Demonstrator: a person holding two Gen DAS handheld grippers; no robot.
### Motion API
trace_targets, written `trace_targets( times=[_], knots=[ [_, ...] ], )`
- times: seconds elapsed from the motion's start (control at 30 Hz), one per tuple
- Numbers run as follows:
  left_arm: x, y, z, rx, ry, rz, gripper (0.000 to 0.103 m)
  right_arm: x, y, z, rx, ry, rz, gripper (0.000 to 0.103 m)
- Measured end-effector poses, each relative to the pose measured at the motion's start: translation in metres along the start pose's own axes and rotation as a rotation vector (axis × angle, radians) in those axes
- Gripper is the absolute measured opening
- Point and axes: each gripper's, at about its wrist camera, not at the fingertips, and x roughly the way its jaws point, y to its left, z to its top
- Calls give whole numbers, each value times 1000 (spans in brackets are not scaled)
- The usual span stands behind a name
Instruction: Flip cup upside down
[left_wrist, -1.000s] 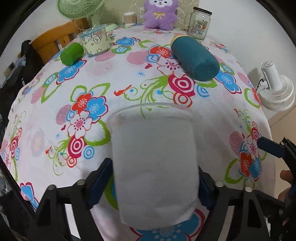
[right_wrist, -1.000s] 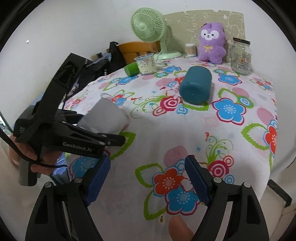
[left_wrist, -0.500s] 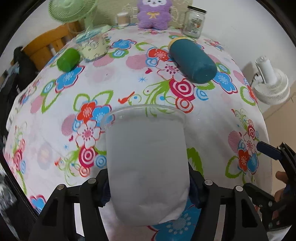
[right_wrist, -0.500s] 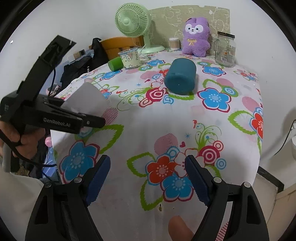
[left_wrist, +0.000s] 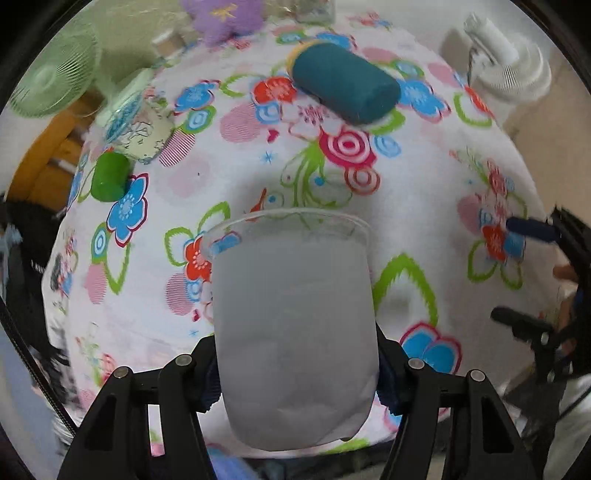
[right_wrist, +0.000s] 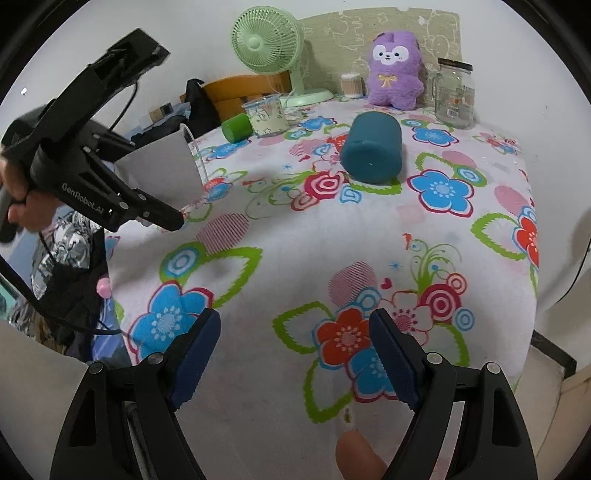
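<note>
A frosted translucent cup (left_wrist: 295, 325) is clamped between the jaws of my left gripper (left_wrist: 297, 373), lifted above the flowered tablecloth (left_wrist: 258, 177), its open rim pointing away from the camera. In the right wrist view the same cup (right_wrist: 162, 166) shows at the left, held in the air by the left gripper (right_wrist: 162, 218), mouth tilted toward the table. My right gripper (right_wrist: 295, 354) is open and empty, low over the near edge of the table.
A teal cylinder (right_wrist: 371, 147) lies on its side mid-table. At the back stand a patterned cup (right_wrist: 266, 118), a green can (right_wrist: 236, 127), a green fan (right_wrist: 271, 40), a purple plush (right_wrist: 395, 70) and a glass jar (right_wrist: 454, 96). A white fan (left_wrist: 506, 62) stands beside the table.
My left gripper closed on the cup and lifted it off the cloth, rising and tilting. The right gripper stayed open and nearly still.
</note>
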Motion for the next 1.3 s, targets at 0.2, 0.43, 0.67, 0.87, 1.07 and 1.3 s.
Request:
trace_targets(
  times=[0.2, 0.43, 0.67, 0.87, 1.07, 1.3],
  knots=[
    [14, -6, 1, 157, 251, -9, 67, -2, 15, -1, -10, -26, 7, 84],
    [34, -17, 0, 281, 482, 18, 67, 3, 37, -5, -63, -22, 9, 84],
    [47, -28, 8, 385, 659, 41, 68, 9, 48, -6, -65, -31, 11, 84],
    [65, -31, 16, 428, 758, 77, 69, 12, 46, -4, -52, -36, 14, 84],
    [62, -37, 23, 451, 752, 60, 78, 15, 42, -2, -44, -38, 15, 84],
    [48, -33, 22, 457, 726, 52, 86, 16, 42, 2, -40, -43, 15, 84]
  ],
)
